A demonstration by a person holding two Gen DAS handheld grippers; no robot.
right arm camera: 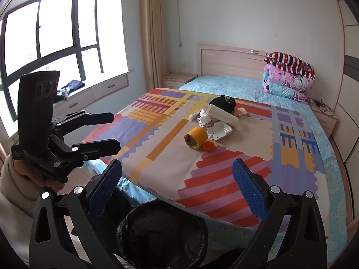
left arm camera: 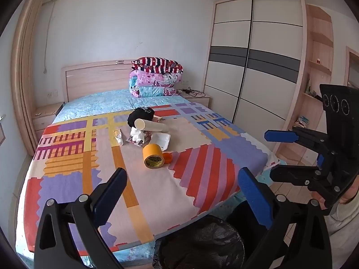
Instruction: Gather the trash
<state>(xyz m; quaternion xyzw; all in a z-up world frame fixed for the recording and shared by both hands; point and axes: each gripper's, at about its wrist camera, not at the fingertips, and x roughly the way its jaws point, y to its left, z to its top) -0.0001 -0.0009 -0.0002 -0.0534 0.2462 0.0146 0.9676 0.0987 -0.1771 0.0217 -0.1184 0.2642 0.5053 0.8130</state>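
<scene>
Both grippers spread wide at the foot of the bed, trash untouched

The left gripper point(left arm camera: 181, 192) and right gripper point(right arm camera: 177, 186) hold nothing, jaws apart, above the black-lined bin point(right arm camera: 161, 231) at the bed's point(left arm camera: 67, 179) near edge. The trash lies mid-bed, well ahead: one tape roll point(left arm camera: 153, 156), orange cap point(left arm camera: 167, 157), foam box point(left arm camera: 162, 142), cardboard tube point(left arm camera: 152, 126), squeezed tube point(left arm camera: 118, 136), tissue wad point(left arm camera: 138, 135). Only the right view shows the window point(right arm camera: 44, 35).

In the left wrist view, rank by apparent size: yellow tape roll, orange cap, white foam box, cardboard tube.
1. cardboard tube, though the farthest of the four
2. yellow tape roll, white foam box: too alike to rank
3. orange cap
</scene>
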